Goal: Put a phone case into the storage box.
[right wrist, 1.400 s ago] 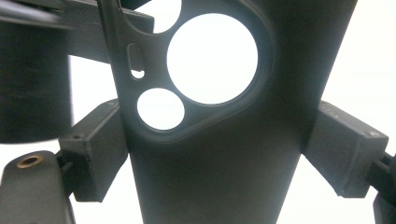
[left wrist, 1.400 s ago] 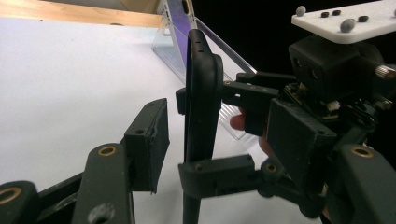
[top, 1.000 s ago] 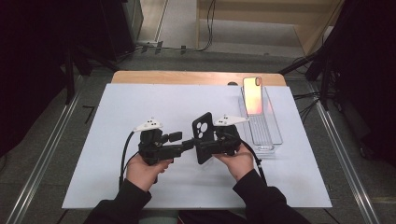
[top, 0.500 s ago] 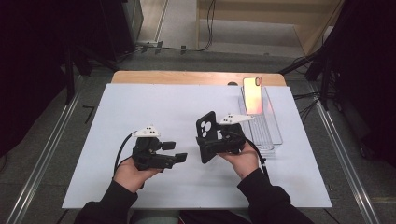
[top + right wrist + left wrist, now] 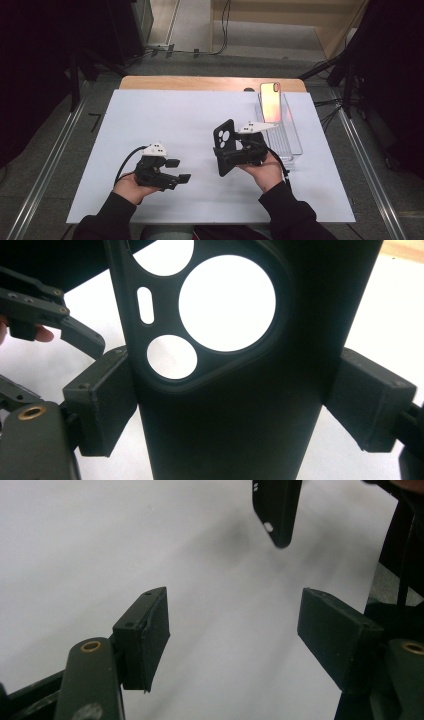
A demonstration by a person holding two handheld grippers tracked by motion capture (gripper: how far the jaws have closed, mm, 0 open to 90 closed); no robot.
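Gripping a black phone case (image 5: 224, 146) across its width, the right gripper (image 5: 235, 155) holds it upright above the white mat (image 5: 165, 120), camera cutouts uppermost. Left gripper (image 5: 180, 171) sits low over the mat, well apart from the case; its jaws, just opened wider, have nothing between them. A phone (image 5: 270, 102) stands in the clear tray (image 5: 295, 140), right of the case.

White table sheet (image 5: 165, 115), clear tray (image 5: 295, 145) at right; phone (image 5: 270, 102) standing upright inside it
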